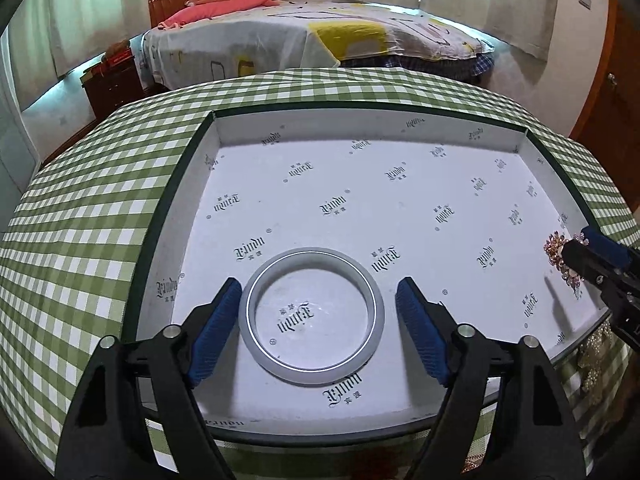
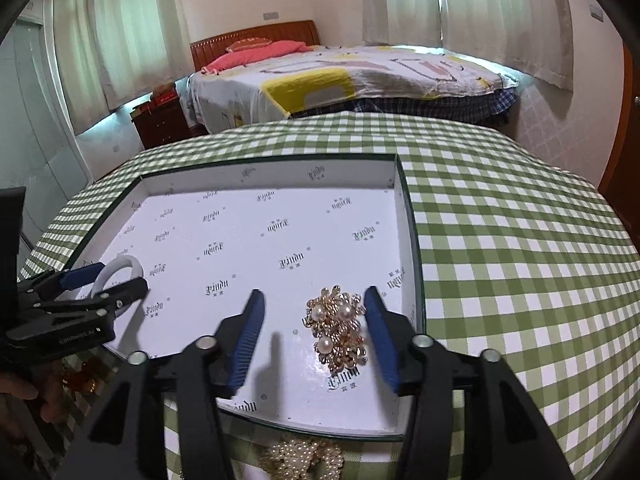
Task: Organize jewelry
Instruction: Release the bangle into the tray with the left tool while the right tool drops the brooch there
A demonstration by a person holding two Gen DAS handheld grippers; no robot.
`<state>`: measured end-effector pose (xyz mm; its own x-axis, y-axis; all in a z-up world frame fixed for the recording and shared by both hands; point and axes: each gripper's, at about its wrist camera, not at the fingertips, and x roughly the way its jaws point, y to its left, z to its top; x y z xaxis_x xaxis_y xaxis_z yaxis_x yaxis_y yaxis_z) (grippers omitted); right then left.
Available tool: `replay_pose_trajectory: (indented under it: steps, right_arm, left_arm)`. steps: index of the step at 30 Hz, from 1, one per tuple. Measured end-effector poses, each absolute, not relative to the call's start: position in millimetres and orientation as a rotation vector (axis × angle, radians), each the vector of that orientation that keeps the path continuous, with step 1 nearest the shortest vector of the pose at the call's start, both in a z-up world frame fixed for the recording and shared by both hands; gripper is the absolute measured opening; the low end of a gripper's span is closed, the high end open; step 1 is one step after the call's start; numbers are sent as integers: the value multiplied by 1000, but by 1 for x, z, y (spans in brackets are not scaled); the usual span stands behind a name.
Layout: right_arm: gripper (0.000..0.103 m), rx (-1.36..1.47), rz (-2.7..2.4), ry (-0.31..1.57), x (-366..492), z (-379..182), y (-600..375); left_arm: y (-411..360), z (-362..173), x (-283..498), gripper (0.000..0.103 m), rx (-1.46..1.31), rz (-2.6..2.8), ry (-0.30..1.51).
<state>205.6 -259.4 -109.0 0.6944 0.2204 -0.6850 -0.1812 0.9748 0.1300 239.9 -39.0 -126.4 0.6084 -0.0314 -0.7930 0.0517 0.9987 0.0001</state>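
A shallow white box tray (image 1: pixel 208 148) with a dark green rim lies on the green checked table. Inside it a pale grey bangle (image 1: pixel 312 257) lies flat between the blue pads of my left gripper (image 1: pixel 319 282), which is open; the left pad is close against the bangle and the right pad stands apart from it. In the right wrist view a gold brooch with pearls (image 2: pixel 340 328) lies on the tray floor between the fingers of my open right gripper (image 2: pixel 315 291), nearer the right pad. The bangle (image 2: pixel 124 263) and left gripper (image 2: pixel 120 276) show at the far left there.
A pearl cluster piece (image 2: pixel 300 456) lies on the checked cloth (image 2: pixel 500 240) just in front of the tray's near edge. An amber item (image 2: pixel 80 380) sits near a hand (image 2: pixel 24 396) at lower left. A bed (image 2: pixel 360 76) stands beyond the table.
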Motion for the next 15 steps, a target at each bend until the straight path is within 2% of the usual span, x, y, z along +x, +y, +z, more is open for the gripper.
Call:
replay_pose_trajectory:
  steps: [7,15]
  right_arm:
    - [53,62,220,744,194,-99,-261]
    - [53,48,218,715,149,-88,-257]
  left_arm:
    - [-37,-116,232,80,-7,-53,892]
    - [-32,-90,184,82,-14,-32,788]
